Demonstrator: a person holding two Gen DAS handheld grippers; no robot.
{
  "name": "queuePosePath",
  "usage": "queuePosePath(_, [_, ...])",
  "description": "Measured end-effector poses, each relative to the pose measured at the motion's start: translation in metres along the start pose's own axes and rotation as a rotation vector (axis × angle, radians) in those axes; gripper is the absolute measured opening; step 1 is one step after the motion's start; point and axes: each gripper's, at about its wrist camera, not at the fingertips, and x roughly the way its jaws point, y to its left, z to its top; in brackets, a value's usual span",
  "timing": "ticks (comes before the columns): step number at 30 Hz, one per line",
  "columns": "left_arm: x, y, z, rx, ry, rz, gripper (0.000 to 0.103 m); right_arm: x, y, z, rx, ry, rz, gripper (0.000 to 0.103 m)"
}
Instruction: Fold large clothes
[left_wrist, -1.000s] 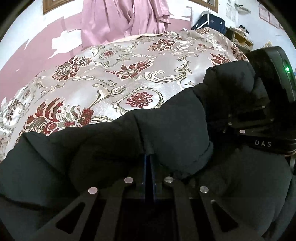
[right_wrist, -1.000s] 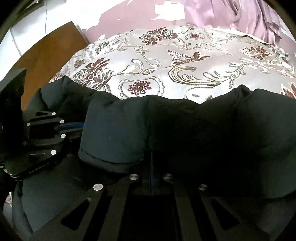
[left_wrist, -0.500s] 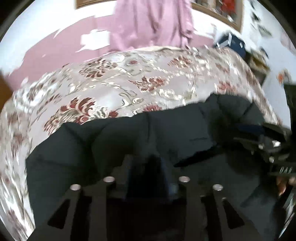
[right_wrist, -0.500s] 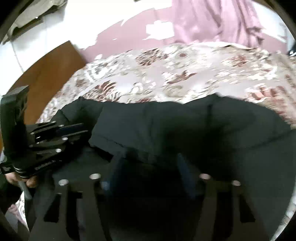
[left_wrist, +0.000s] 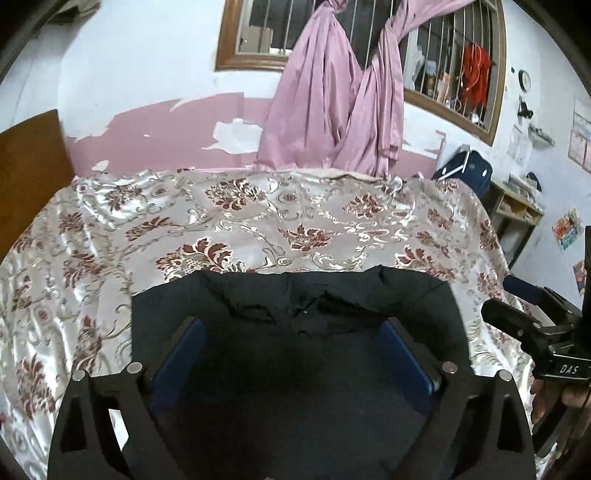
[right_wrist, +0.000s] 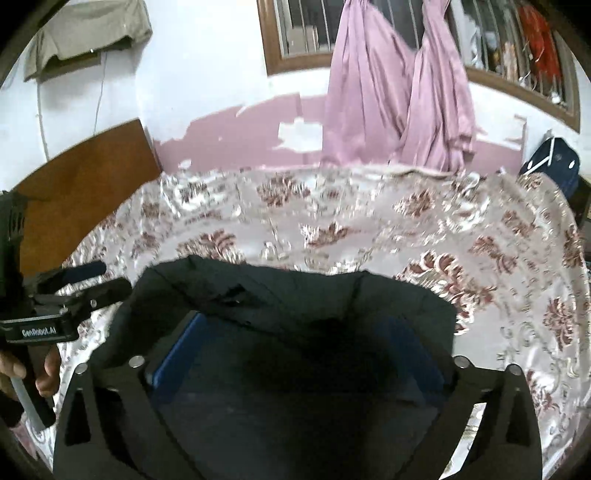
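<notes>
Left tongs (left_wrist: 291, 354) over jacket (left_wrist: 295, 302); hanging cloth (right_wrist: 88, 33) only right-view.

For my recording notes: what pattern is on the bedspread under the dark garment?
Shiny silver-cream bedspread with dark red floral motifs and scrolls; sharpest in the left wrist view.

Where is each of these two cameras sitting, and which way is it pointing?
Left wrist: on the left gripper, facing forward over the dark jacket on the bed; its open fingers and the right gripper show.
Right wrist: on the right gripper, facing likewise; its open fingers and the left gripper show.
Shared: jacket, bed, pink curtains.
</notes>
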Motion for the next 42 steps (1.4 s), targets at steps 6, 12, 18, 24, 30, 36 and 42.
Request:
queuePosePath(6, [-0.069,-0.017,-0.017,0.018,-0.098,0.028,0.102,-0.063,0.013,-0.003,0.002,-0.064,-0.004,0.101])
queuePosePath(12, [-0.123,-0.031,-0.034,0.018,-0.122,0.024,0.103,-0.118,0.021,-0.015,0.009,-0.111,-0.012,0.101])
queuePosePath(18, [-0.176,-0.04,-0.055,0.027,-0.142,0.051,0.103,-0.167,0.028,-0.036,0.019,-0.134,-0.009,0.101])
queuePosePath(24, [-0.218,-0.045,-0.081,0.023,-0.152,0.037,0.103,-0.206,0.04,-0.062,0.026,-0.15,0.002,0.101])
queuePosePath(30, [-0.254,-0.046,-0.105,0.017,-0.194,0.047,0.103,-0.241,0.05,-0.087,0.042,-0.167,0.01,0.101])
queuePosePath(36, [-0.28,-0.046,-0.132,0.014,-0.226,0.057,0.103,-0.269,0.062,-0.111,0.024,-0.181,0.004,0.101])
queuePosePath(42, [-0.29,-0.053,-0.16,0.059,-0.232,0.085,0.103,-0.285,0.072,-0.136,-0.009,-0.182,0.003,0.101])
